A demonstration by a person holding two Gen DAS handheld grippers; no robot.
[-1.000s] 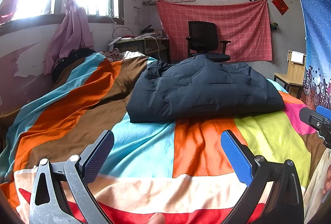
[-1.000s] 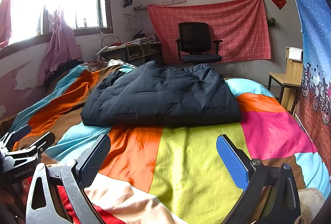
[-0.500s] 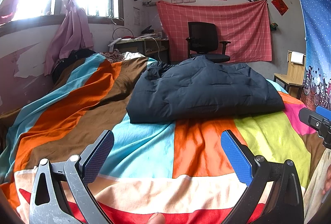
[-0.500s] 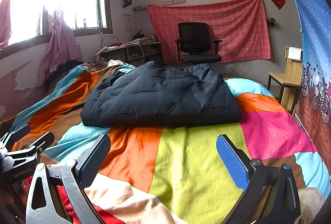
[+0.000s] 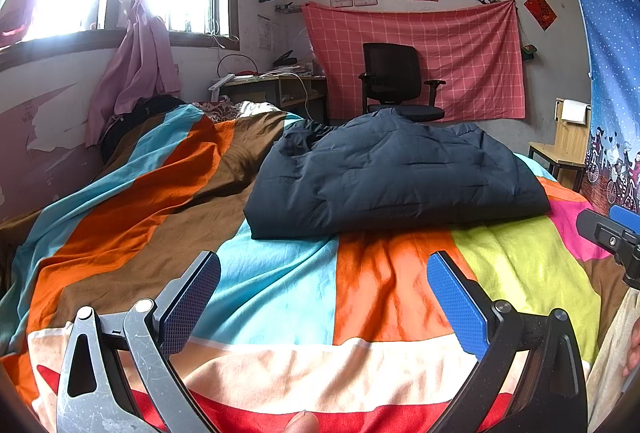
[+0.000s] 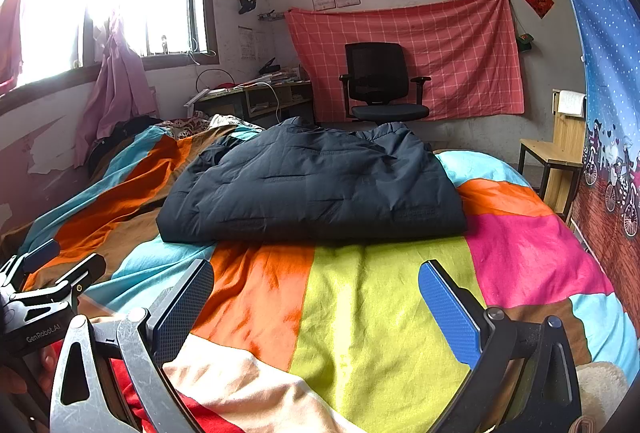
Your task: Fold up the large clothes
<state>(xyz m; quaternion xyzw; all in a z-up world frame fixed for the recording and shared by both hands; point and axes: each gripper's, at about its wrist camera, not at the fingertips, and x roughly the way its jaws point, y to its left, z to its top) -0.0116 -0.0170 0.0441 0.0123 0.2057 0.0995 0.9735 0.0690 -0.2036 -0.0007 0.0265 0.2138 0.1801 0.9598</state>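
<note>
A dark navy quilted jacket lies folded into a thick, puffy, roughly rectangular bundle on the middle of the bed, its stitched panels making soft ridges and its near edge a rounded, doubled-over fold. The bed is covered by a thin, slightly wrinkled bedspread pieced from broad blocks and stripes of orange, brown, light blue, lime, pink, cream and red. The left claw hangs low over the near part of the bedspread with its jaws spread wide and nothing between them; its fingers are flat paddles faced with dimpled blue rubber, hinged on scuffed grey metal arms. The right claw sits the same way, jaws wide apart and empty, above the orange and lime blocks, well short of the jacket. In the right wrist view the left claw shows at the left edge as black hardware with blue tips. Beyond the bed stands a black mesh-backed office chair in front of a red checked cloth hung flat on the wall, with a cluttered wooden desk to its left under a bright window and a plain wooden chair at the right
</note>
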